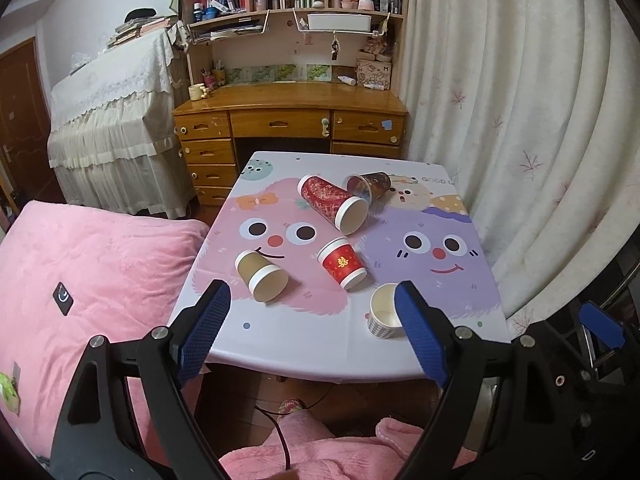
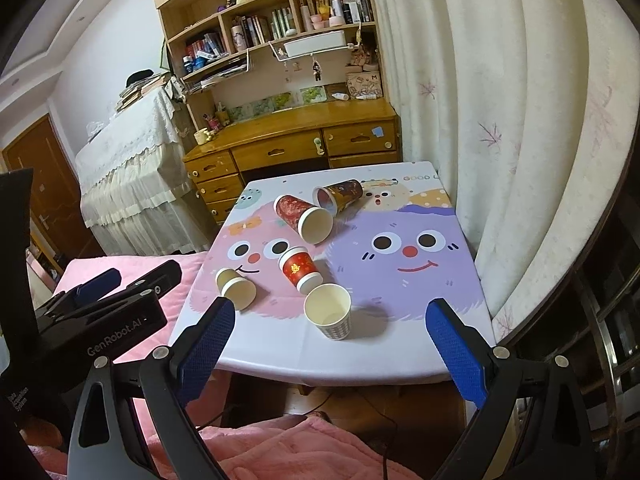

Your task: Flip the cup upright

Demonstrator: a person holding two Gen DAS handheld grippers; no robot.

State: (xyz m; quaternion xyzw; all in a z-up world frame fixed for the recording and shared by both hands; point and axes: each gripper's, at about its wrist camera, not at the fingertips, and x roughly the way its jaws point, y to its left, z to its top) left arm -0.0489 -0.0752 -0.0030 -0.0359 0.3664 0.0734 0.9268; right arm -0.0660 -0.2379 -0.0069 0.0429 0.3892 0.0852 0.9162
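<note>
Several paper cups are on a small table with a cartoon cloth. A checked cup stands upright near the front edge. A tan cup, a small red cup, a big red cup and a dark cup lie on their sides. My left gripper is open and empty, short of the front edge. My right gripper is open and empty, just in front of the checked cup.
A pink bed lies left of the table. White curtains hang close on the right. A wooden desk with shelves stands behind the table. The left gripper's body shows at the left of the right wrist view.
</note>
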